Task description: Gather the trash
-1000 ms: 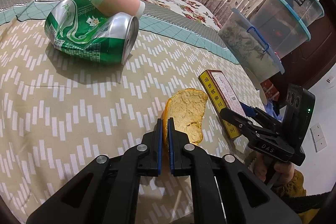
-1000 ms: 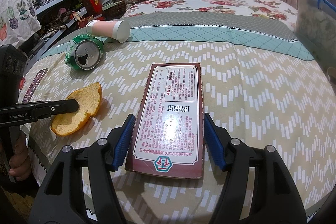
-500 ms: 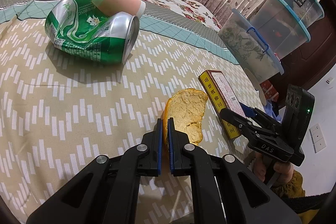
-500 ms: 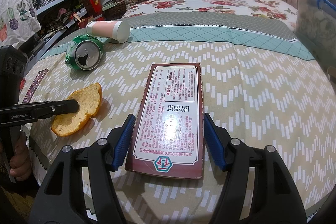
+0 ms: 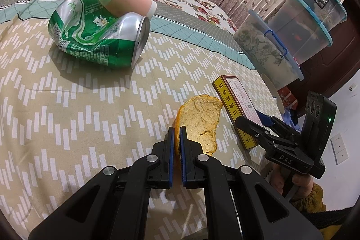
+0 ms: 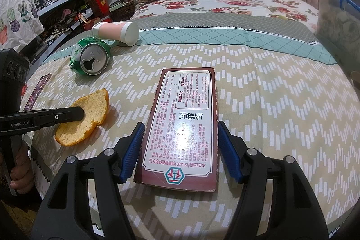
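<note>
Left wrist view: the left claw (image 5: 177, 138) is clamped on the near edge of a curled orange peel (image 5: 201, 122), pale pith up, lying on the chevron-patterned bed cover (image 5: 67, 116). A crushed green can (image 5: 96, 37) lies at ten o'clock from that claw, a pink cup (image 5: 128, 2) touching it behind. In the right wrist view, the right claw (image 6: 180, 147) stands apart, its blue pads flanking a flat red-bordered box (image 6: 184, 125); contact is unclear. The peel sits at nine o'clock there.
</note>
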Tool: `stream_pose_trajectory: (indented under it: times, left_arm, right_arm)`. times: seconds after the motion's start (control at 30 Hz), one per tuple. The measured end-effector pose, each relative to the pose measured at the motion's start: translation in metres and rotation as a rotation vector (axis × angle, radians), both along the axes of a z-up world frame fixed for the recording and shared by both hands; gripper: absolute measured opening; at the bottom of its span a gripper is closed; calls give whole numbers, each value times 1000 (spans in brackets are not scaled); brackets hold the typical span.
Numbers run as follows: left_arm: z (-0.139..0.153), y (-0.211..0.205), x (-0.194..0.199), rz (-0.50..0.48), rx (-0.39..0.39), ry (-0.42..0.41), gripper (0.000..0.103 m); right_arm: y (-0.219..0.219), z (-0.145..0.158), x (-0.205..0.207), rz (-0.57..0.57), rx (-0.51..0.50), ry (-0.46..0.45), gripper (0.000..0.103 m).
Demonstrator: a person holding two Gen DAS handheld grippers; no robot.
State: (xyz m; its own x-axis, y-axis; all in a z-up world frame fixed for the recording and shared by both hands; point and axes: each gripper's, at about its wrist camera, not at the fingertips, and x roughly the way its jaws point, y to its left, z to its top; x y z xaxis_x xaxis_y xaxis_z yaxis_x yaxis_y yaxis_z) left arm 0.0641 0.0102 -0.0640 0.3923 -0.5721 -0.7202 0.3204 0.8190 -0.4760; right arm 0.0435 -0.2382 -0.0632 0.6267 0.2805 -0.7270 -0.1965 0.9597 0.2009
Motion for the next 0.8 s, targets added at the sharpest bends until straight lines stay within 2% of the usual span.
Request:
stream_pose_trajectory:
  times: [0.8]
  left_arm:
    - [0, 2, 0, -1, -3, 1, 5]
  right_arm:
    - [-4, 0, 1, -6, 2, 1, 66]
